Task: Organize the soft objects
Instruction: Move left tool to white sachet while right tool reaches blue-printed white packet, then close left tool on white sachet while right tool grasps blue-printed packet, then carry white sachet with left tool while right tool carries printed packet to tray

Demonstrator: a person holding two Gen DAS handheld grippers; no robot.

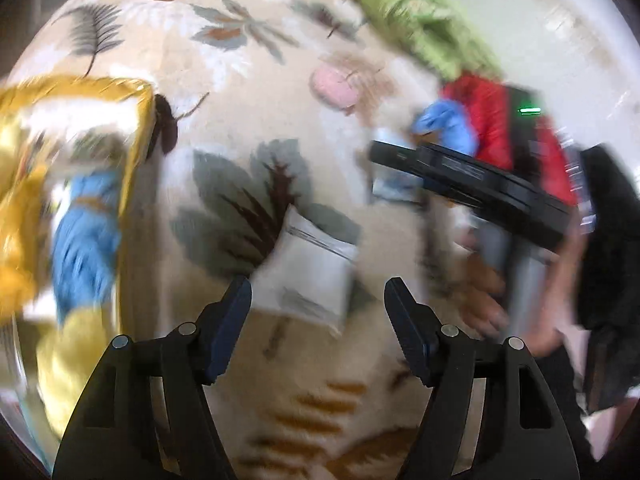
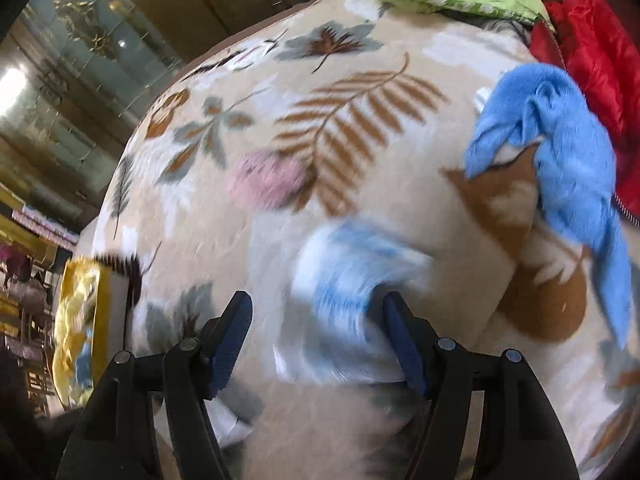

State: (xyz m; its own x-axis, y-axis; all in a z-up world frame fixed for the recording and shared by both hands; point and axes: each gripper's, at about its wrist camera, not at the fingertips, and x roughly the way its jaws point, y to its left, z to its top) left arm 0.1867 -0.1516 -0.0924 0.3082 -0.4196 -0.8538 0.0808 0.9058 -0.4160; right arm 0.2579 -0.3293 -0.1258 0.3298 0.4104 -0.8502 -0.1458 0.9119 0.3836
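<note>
Sorting looks partly done, judging by how things lie: a shiny gold-rimmed bag (image 1: pixel 80 184) at nine o'clock in the left wrist view already holds a fluffy blue cloth (image 1: pixel 86 240) and something yellow. Left out on the leaf-patterned beige blanket (image 1: pixel 248 92) are a small white pouch (image 1: pixel 310 268), a blurred white-and-blue soft item (image 2: pixel 352 276) and a bright blue plush cloth (image 2: pixel 560 152) at three o'clock in the right wrist view.

The left gripper (image 1: pixel 318 328) has its fingers spread wide with nothing between them, the pouch lying just beyond. The right gripper (image 2: pixel 318 336) is spread too, the white-and-blue item partly between its fingers; pressing is not evident.

Only the left view shows the bag's contents, the right gripper's black body and a hand (image 1: pixel 486 300). Only the right view shows the glass-fronted cabinet (image 2: pixel 80 60) at ten o'clock.
</note>
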